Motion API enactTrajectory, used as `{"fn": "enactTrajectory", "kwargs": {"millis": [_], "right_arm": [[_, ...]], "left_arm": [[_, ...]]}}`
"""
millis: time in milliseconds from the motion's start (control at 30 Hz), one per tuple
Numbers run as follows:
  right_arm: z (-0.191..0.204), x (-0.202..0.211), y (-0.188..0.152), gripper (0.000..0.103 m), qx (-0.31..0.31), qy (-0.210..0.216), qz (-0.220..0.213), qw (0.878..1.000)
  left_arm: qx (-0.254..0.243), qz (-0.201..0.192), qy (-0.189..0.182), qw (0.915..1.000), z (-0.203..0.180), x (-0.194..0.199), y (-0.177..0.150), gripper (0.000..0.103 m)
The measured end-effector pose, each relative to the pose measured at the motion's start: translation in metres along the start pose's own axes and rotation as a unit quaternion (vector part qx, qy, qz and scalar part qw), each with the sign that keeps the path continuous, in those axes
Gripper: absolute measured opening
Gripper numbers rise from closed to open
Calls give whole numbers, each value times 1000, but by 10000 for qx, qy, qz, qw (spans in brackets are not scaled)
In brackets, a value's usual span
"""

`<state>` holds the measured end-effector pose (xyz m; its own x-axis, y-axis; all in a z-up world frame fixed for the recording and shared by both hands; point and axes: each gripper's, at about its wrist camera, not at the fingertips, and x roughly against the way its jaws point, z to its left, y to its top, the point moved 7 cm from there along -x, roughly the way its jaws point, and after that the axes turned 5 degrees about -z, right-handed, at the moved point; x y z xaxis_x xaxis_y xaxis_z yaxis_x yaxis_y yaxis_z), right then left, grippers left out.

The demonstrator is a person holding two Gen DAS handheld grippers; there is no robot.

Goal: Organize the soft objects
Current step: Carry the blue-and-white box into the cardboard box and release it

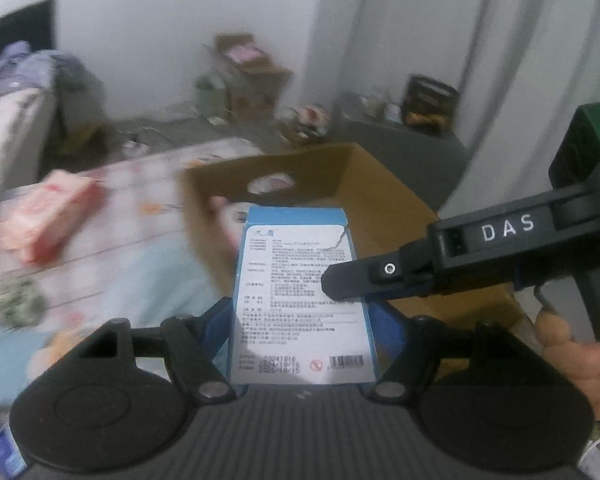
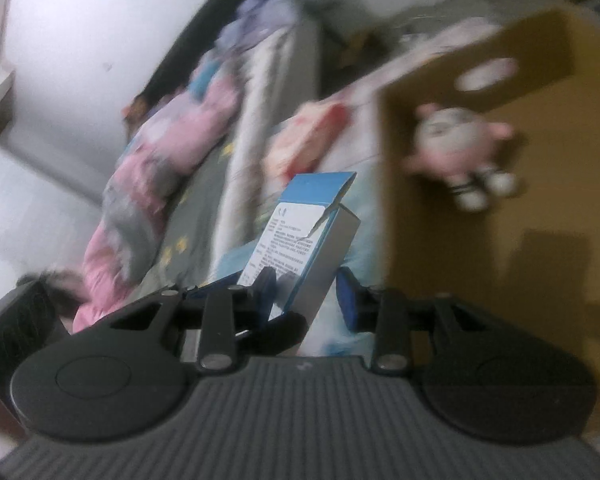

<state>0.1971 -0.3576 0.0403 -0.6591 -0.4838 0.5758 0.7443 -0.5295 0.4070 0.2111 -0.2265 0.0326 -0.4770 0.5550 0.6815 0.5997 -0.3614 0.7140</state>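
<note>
A blue-and-white printed carton (image 1: pixel 300 264) stands upright between the blue pads of my left gripper (image 1: pixel 300 316), which is shut on its sides. My right gripper (image 1: pixel 360 280) reaches in from the right, one black finger lying across the carton's face. In the right wrist view the same carton (image 2: pixel 312 224) sits between the pads of the right gripper (image 2: pixel 306 296), pinched across its thin side. Just behind stands an open cardboard box (image 1: pixel 312 168) (image 2: pixel 560 128) with a pink-and-white plush toy (image 2: pixel 456 144) inside.
A pink wrapped pack (image 1: pixel 52 216) (image 2: pixel 312 128) lies on the patterned table cover (image 1: pixel 140 216) left of the cardboard box. A bed with pink and grey bedding (image 2: pixel 168 152) is further left. A person's hand (image 1: pixel 572 348) holds the right gripper. Clutter lines the far wall.
</note>
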Motion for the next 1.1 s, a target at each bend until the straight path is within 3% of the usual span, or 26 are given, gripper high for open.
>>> {"fn": "enactTrajectory", "kwargs": {"millis": [167, 333, 400, 467, 600, 767, 967, 1100], "right_arm": [[-63, 6, 26, 32, -360, -317, -144, 9987], [-98, -8, 64, 32, -430, -521, -288, 9973], [-109, -19, 83, 33, -376, -606, -346, 9969], [-120, -31, 100, 34, -322, -711, -393, 9962], [-154, -65, 122, 34, 42, -1471, -410, 9883], [-184, -81, 117, 32, 18, -1713, -294, 9848], [-174, -72, 104, 39, 241, -1763, -133, 9840], [-162, -61, 85, 42, 146, -1757, 199, 9841]], "left_arm": [[-233, 286, -127, 9992, -27, -66, 17, 74], [-246, 376, -84, 9990, -30, -116, 47, 74], [-135, 385, -90, 9991, -26, -136, 58, 78], [-54, 449, -146, 9989, -18, -155, 61, 92], [101, 730, 296, 9968, 3, -180, 50, 91], [12, 594, 250, 9979, 12, -166, 48, 91], [65, 225, 304, 9993, 20, -122, 59, 91], [182, -89, 360, 9991, 32, -82, 60, 92]]}}
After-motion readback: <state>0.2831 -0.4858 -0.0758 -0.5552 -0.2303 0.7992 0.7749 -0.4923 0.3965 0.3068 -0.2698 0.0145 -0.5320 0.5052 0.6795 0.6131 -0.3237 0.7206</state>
